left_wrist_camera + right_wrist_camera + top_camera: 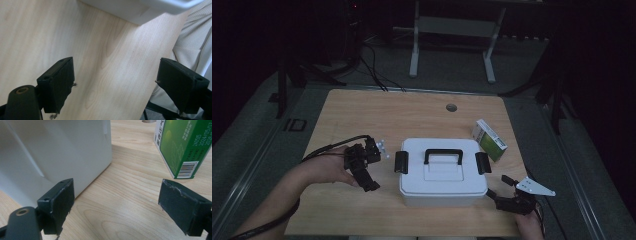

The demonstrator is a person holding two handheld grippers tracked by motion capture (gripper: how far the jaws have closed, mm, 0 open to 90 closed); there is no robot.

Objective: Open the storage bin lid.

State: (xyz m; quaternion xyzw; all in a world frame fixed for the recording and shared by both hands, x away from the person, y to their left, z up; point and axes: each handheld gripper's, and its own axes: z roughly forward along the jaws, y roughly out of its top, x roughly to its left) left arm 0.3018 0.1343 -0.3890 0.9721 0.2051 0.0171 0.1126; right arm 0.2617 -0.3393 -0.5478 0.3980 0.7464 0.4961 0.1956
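Spreading across most of the high view, the light wooden table (362, 110) carries everything in play. Largest on it is the white plastic storage box (443, 172), sitting at the near middle of the table with its lid on, a black carry handle (443, 154) folded flat on top and a black latch at each end: the left latch (401, 161) and the right latch (482, 162). The box looks rigid and smooth-walled, probably light unless it is loaded, which cannot be told with the lid closed; its slick sides would likely slip between padded jaws, so the latches or the handle are the sensible places to take hold. Next in size, a green and white carton (489, 139) lies just beyond the box's far right corner, close to it but apart; it is thin card, light and easily crushed, best pinched gently across its narrow faces. The left gripper (362, 167) hovers left of the box, near the left latch, its jaws spread wide with nothing between them, only bare table below. The right gripper (507, 192) sits at the box's near right corner, jaws likewise spread and empty, the box wall (55, 152) just beside its left jaw and the carton (183, 147) ahead on the right.
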